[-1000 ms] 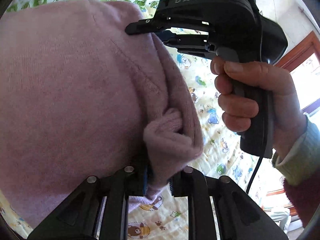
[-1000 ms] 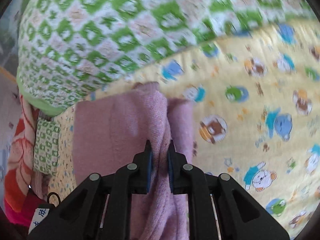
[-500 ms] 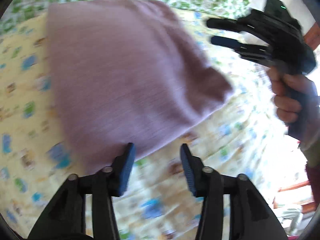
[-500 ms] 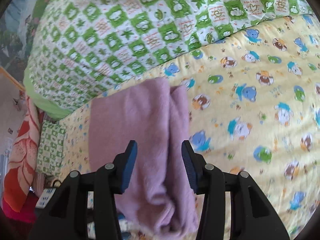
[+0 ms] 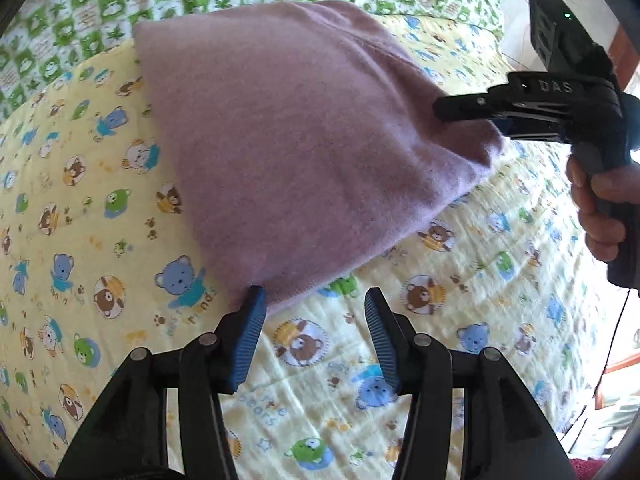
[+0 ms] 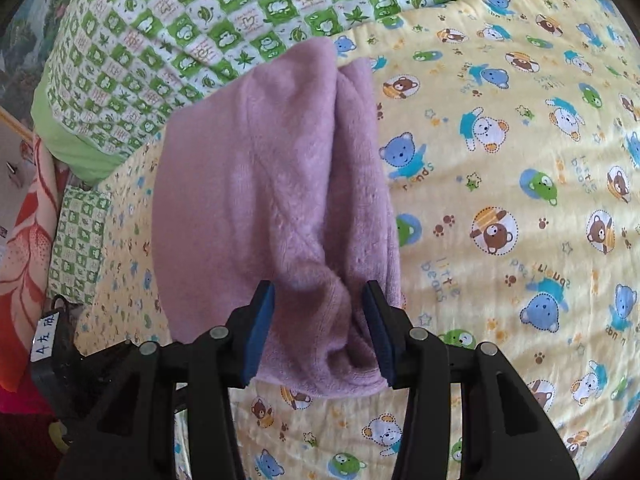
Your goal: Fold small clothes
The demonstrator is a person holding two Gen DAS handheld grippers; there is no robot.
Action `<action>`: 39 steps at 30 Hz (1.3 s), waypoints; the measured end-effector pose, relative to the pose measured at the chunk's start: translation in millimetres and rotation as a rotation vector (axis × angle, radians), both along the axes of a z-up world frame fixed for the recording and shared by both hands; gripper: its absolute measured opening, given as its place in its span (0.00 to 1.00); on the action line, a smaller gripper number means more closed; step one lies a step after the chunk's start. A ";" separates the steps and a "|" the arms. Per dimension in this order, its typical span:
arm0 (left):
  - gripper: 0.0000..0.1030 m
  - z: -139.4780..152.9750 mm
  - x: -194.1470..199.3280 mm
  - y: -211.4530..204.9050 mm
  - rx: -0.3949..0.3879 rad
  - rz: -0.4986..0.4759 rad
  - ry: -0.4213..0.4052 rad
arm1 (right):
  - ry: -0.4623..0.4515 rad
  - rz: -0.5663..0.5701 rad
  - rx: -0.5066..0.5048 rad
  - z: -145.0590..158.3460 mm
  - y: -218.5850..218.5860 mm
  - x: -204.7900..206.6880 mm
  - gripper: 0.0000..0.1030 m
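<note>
I am holding both tongs released over the bed. The folded purple garment is lying on the bear-print quilt (beside the green-checked one). My left tongs are gaping at its corner; my right tongs are straddling its bunched end, pads apart.

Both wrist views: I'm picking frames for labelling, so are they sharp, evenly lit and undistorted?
Left wrist view: sharp on the purple garment, but daylight blows out the right edge beyond the hand, and the fisheye bends the bear-print quilt. Right wrist view: sharp and evenly lit, garment clear, dark vignette at the corners, same barrel distortion.
</note>
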State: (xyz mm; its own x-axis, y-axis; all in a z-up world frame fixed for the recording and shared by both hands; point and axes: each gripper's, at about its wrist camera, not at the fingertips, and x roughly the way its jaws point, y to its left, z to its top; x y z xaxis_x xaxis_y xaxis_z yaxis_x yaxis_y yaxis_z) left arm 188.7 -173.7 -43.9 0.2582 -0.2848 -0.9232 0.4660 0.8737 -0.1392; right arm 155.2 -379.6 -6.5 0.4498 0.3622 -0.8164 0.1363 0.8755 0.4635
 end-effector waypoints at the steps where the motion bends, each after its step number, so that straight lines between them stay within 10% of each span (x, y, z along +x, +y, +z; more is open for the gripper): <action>1: 0.49 -1.9 4.1 0.2 0.014 0.008 -0.011 | 0.000 0.007 -0.007 -0.5 2.2 0.1 0.46; 6: 0.30 -1.9 21.2 7.2 0.044 0.069 -0.027 | 0.008 0.030 -0.036 -1.5 11.1 2.3 0.14; 16: 0.09 -3.0 40.0 40.8 -0.027 0.106 0.045 | -0.125 -0.031 0.072 43.5 -13.6 -12.5 0.08; 23: 0.09 -12.7 47.5 38.3 -0.035 0.095 0.064 | 0.049 -0.066 0.081 -37.1 -20.3 -16.2 0.08; 31: 0.14 2.1 44.3 46.9 -0.106 0.107 0.106 | 0.040 -0.014 -0.041 -2.9 -9.3 -13.4 0.20; 34: 0.30 21.4 46.4 55.4 -0.143 0.133 0.079 | -0.037 -0.047 -0.014 14.8 -17.4 -7.1 0.40; 39: 0.48 35.3 79.6 75.0 -0.219 0.251 0.081 | -0.110 -0.092 0.035 29.6 -27.2 25.2 0.42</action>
State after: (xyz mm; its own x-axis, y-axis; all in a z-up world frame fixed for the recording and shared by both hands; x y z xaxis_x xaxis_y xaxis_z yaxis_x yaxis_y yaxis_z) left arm 268.3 -98.6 -8.6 0.2740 -0.4156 -0.8673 0.2198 0.9050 -0.3643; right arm 180.4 -406.8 23.1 0.5688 0.3429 -0.7476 0.1616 0.8447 0.5103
